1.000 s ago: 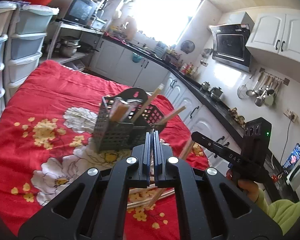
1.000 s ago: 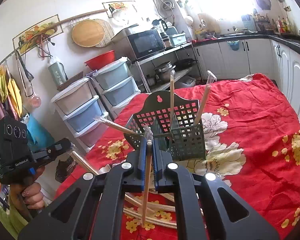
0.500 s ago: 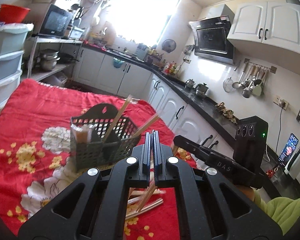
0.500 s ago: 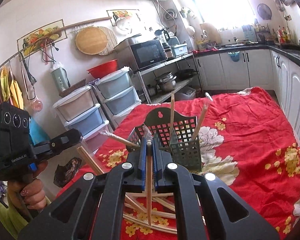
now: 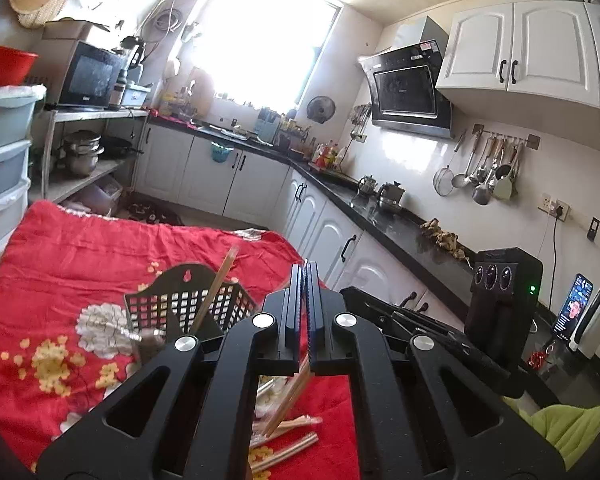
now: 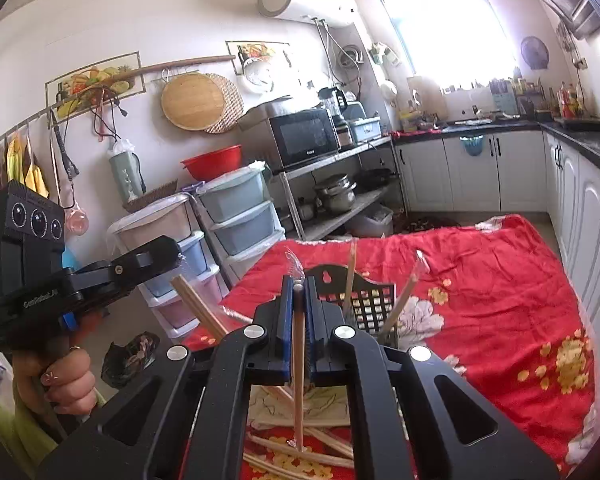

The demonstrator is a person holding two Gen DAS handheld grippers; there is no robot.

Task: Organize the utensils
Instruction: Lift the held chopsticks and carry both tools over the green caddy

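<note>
Between the right gripper's (image 6: 299,280) pads a chopstick (image 6: 298,364) stays pinched, lifted higher than before; left gripper (image 5: 304,268) clamps wrapped chopsticks (image 5: 288,400); black basket (image 6: 370,300) just beyond, loose chopsticks (image 6: 300,452) below

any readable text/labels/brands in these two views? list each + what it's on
"GenRobot.AI": side of the left hand-held gripper, seen in the right wrist view; small, partly soft.
Microwave: brand mark on the lower front, too small to read.
Range hood: sticker at the top, blurred.
Phone screen: image only, no legible text.
Other hand-held gripper in the left wrist view: lettering not legible.
</note>
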